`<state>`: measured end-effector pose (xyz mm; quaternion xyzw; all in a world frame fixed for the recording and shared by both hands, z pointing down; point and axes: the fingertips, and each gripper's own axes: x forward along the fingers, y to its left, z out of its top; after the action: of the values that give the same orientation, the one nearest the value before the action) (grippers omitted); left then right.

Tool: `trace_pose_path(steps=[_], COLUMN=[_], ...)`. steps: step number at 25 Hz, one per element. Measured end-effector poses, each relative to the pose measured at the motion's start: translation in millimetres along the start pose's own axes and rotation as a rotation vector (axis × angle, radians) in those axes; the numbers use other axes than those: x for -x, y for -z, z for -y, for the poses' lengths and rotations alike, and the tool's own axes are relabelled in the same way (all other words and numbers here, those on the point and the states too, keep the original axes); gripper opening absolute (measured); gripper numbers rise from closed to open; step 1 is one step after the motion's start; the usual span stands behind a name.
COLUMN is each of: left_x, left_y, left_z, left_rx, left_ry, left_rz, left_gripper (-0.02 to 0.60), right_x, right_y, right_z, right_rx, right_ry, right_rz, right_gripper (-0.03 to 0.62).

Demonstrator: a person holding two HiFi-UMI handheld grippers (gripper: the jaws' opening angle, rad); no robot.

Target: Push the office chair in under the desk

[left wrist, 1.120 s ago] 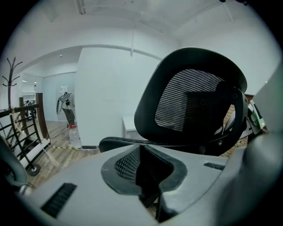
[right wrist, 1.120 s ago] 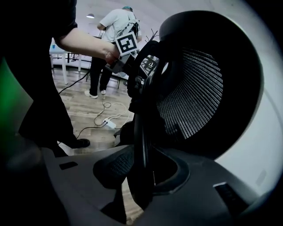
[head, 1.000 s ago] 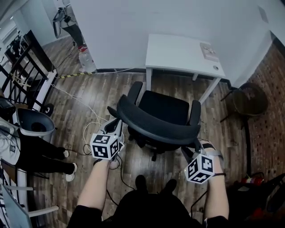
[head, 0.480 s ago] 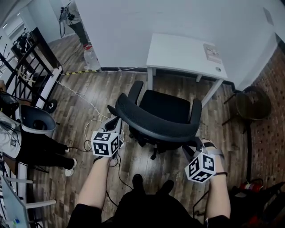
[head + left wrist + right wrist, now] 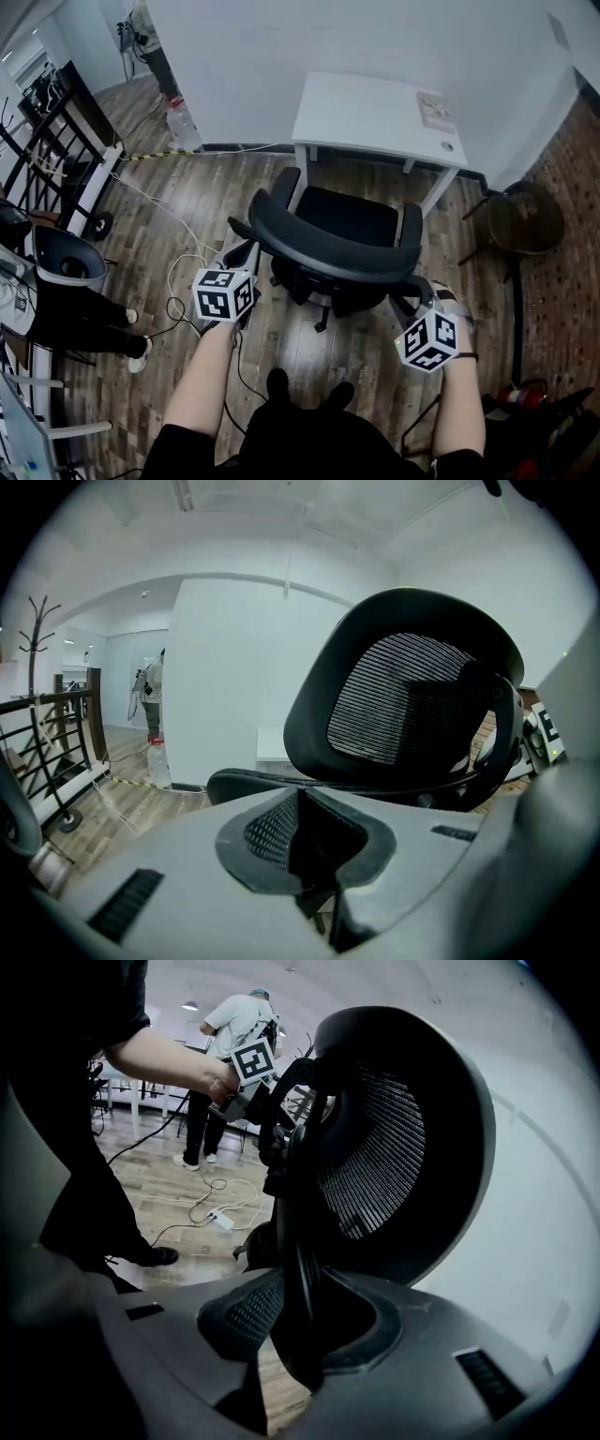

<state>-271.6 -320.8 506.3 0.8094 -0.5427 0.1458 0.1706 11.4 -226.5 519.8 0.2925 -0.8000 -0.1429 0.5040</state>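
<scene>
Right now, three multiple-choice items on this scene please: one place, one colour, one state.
1. Where is the office chair?
A) in front of the desk, seat toward it
B) on top of it
C) turned with its back to it

2. What colour is the desk top?
A) black
B) white
C) red

3. The right tongs are:
A) wide open and empty
B) closed on the backrest rim
C) out of sight

Answers:
1 A, the head view shows the seat pointing at the desk.
2 B, the top is plain white.
3 B, the right gripper view shows the dark rim between the pads.
</scene>
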Motion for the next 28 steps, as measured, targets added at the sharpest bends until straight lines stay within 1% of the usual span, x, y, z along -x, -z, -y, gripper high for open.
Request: trace_pose_path(steps=[5, 9, 15, 17, 19, 22, 24, 26, 28], left_x=[-18, -34, -63, -71, -80, -108, -127, -135, -137], left_y=[-7, -10, -21, -25, -28, -41, -49, -53, -54], left_z=[27, 47, 79, 86, 94, 120, 135, 142, 142], left_rx=[-0.008, 0.009, 0.027, 0.029, 0.038, 0.05, 0.061, 0.075, 0.072], left_ry=[-0.025, -0.056, -0.06, -0.057, -0.052, -0.044, -0.037, -0.034, -0.031], left_rz=[0.008, 0.019, 0.032, 0.039, 0.051, 0.063, 0.064, 0.067, 0.071], left_gripper=[0.008, 0.008, 0.008, 0.008, 0.008, 0.008, 0.008, 0.008, 0.008], right_x=[6, 6, 6, 4, 2, -2, -4, -3, 3], right_y=[29, 52, 87, 96, 105, 137, 156, 168, 175], right_z=[22, 38, 74, 83, 91, 121, 141, 150, 155], right_rx=[-0.027, -0.016, 0.02, 0.029, 0.04, 0.04, 0.028, 0.011, -0.022], right_ry=[0.009, 0.015, 0.089, 0.091, 0.07, 0.053, 0.067, 0.089, 0.143], right_rz=[0.028, 0.051, 0.089, 0.084, 0.077, 0.071, 0.063, 0.047, 0.03], right_gripper=[0.117, 0.118, 0.137, 0.138, 0.14, 0.14, 0.143, 0.146, 0.155])
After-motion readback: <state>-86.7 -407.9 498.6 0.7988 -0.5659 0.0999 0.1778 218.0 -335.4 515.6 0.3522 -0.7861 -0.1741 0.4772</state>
